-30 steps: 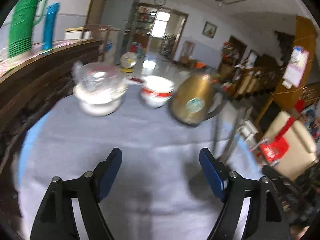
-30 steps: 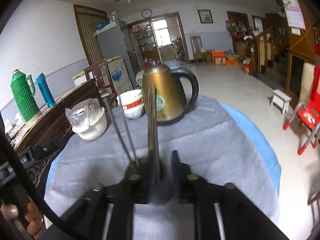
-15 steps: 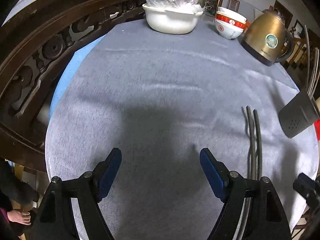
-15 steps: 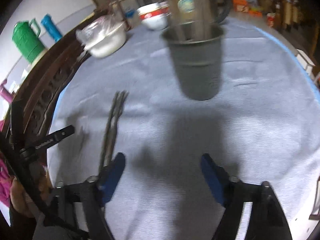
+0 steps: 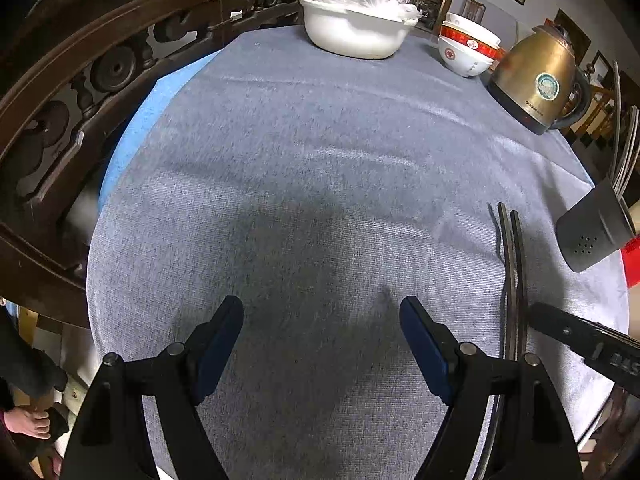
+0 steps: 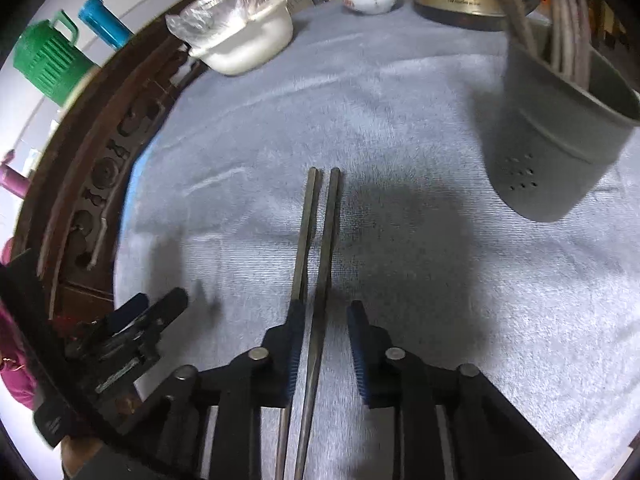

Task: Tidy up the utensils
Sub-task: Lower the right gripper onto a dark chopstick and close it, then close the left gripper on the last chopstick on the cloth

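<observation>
Two chopsticks (image 6: 316, 248) between right gripper (image 6: 326, 344) narrowed fingers, left gripper (image 5: 322, 344) fingers wide, green jug (image 6: 50, 66) right view only

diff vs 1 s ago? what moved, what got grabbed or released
The right gripper let go of the grey utensil holder, backed off, and now straddles the chopsticks lying on the cloth, jaws open. The left gripper tilted down toward the table and stays open and empty. Kettle and bowls unchanged.
</observation>
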Demonstrator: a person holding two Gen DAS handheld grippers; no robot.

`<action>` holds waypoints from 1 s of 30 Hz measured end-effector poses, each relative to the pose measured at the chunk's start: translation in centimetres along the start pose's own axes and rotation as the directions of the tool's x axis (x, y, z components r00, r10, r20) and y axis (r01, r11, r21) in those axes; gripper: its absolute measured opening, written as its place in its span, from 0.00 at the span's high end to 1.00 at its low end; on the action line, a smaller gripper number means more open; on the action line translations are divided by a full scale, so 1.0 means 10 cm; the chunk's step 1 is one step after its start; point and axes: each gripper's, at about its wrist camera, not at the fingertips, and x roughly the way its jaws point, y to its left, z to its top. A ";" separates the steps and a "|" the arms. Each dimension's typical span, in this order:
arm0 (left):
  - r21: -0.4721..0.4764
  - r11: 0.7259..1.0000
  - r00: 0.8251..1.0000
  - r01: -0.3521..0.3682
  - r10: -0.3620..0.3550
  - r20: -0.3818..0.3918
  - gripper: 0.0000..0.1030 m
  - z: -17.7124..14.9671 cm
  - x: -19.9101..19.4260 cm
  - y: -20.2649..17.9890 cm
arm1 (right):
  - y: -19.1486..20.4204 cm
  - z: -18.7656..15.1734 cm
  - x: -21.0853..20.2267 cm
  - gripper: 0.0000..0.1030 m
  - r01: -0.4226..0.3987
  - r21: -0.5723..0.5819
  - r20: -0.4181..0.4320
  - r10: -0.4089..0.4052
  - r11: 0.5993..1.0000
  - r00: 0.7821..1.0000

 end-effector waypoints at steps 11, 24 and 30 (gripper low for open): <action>0.039 0.998 0.999 0.040 -0.040 -0.014 0.21 -0.02 -0.05 -0.14 | -0.01 0.04 0.08 0.92 0.060 -0.043 -0.043 -0.062 0.997 0.997; 0.200 0.973 0.989 0.115 -0.093 -0.119 0.21 0.25 -0.05 -1.13 | -0.76 -0.05 -0.21 0.92 0.095 0.030 -0.051 -0.094 0.995 0.994; 0.226 0.970 0.963 0.090 -0.027 -0.267 0.54 0.29 0.33 -1.40 | -0.89 -0.07 -0.24 0.92 0.054 0.025 -0.049 -0.053 0.998 0.997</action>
